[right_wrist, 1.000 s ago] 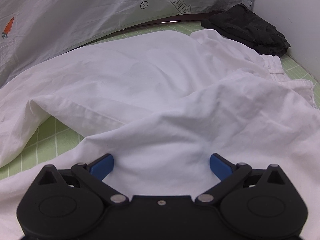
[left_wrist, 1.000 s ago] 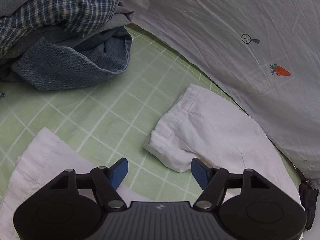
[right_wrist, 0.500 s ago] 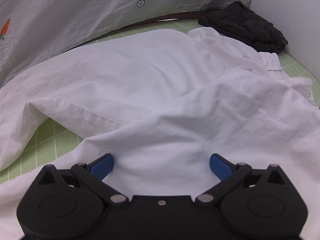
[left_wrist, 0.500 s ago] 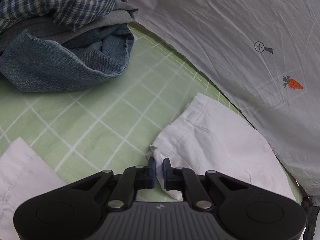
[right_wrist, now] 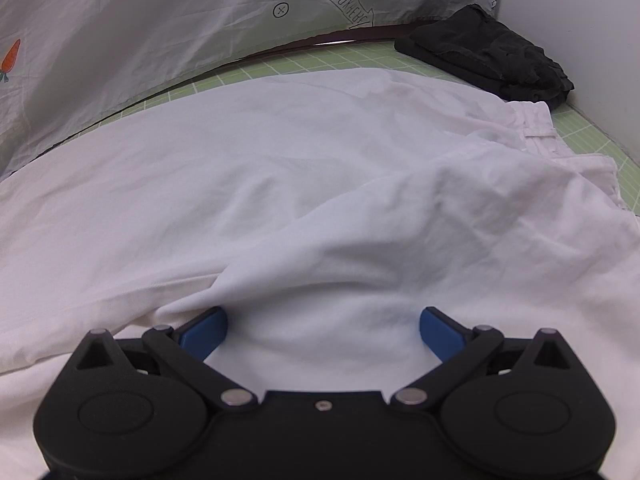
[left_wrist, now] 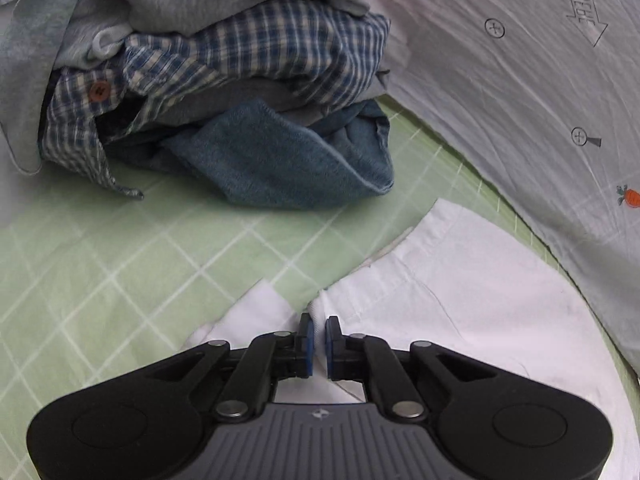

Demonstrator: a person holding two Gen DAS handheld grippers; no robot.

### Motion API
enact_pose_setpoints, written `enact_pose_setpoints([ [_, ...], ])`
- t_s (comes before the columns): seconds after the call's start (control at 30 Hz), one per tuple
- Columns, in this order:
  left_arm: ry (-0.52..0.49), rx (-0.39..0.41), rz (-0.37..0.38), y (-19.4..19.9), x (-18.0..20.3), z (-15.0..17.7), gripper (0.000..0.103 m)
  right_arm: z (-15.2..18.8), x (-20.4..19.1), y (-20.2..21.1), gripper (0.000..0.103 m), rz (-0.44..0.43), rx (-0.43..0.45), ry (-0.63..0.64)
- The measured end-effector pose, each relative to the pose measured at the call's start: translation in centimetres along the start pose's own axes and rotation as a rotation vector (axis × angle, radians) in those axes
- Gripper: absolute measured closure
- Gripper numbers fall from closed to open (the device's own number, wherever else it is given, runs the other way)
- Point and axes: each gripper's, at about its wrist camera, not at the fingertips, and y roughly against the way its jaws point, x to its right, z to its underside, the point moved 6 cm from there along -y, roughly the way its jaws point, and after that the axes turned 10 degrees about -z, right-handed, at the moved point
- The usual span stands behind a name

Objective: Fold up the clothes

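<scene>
Two grippers at work on white trousers (right_wrist: 320,168) spread on green grid mat (left_wrist: 120,248). Left gripper (left_wrist: 319,340) pinched narrow on hem corner of one trouser leg (left_wrist: 460,292); right gripper (right_wrist: 323,330) spread wide, hovering over rumpled middle cloth, holding nothing. Likely carrying leg over: keep hem pinched firmly, lift low, align edges. Long axis running from hems near left gripper toward waistband (right_wrist: 536,128) by black garment (right_wrist: 488,60).
</scene>
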Motion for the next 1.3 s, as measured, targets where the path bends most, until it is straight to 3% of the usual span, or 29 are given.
enact_pose_setpoints([
  [0.1, 0.007, 0.016, 0.025, 0.6, -0.4, -0.2, 0.091, 0.0, 0.1, 0.1, 0.0, -0.002, 0.002, 0.002],
  [0.2, -0.018, 0.061, 0.04, 1.5, -0.4, -1.4, 0.077, 0.0, 0.2, 0.1, 0.0, -0.001, 0.006, 0.002],
  [0.27, -0.038, 0.082, 0.048, 1.6, -0.1, -2.3, 0.058, -0.1, 0.2, 0.1, 0.0, 0.001, -0.006, -0.006],
  [0.33, -0.063, 0.083, 0.061, 1.2, 0.7, -3.1, 0.052, -0.4, 0.1, 0.0, 0.0, 0.005, -0.034, -0.021],
  [0.47, -0.12, 0.067, 0.117, 0.6, 2.6, -3.7, 0.049, -2.3, -0.5, 1.4, 0.001, 0.007, -0.025, -0.035],
  [0.7, -0.28, 0.106, 0.176, -1.2, 9.0, -4.2, 0.038, -6.9, -1.4, 2.8, 0.0, 0.058, 0.135, 0.001],
  [0.8, -0.302, 0.126, 0.205, -2.3, 11.4, -4.6, 0.031, -7.3, -1.2, 0.7, 0.0, 0.086, 0.105, -0.033],
  [0.97, -0.277, 0.137, 0.153, -5.8, 13.8, -6.4, 0.027, -6.7, -1.1, -1.5, 0.0, 0.112, 0.053, -0.051],
  [1.2, -0.288, 0.115, 0.188, -7.6, 15.5, -6.1, 0.03, -6.5, -1.0, -1.8, 0.0, 0.114, 0.038, -0.068],
  [1.27, -0.285, 0.123, 0.207, -7.0, 15.6, -5.7, 0.06, -6.4, -1.0, -1.8, 0.0, 0.115, 0.037, -0.066],
  [1.3, -0.284, 0.127, 0.216, -6.7, 15.6, -5.4, 0.07, -6.3, -1.0, -1.8, 0.0, 0.115, 0.036, -0.064],
])
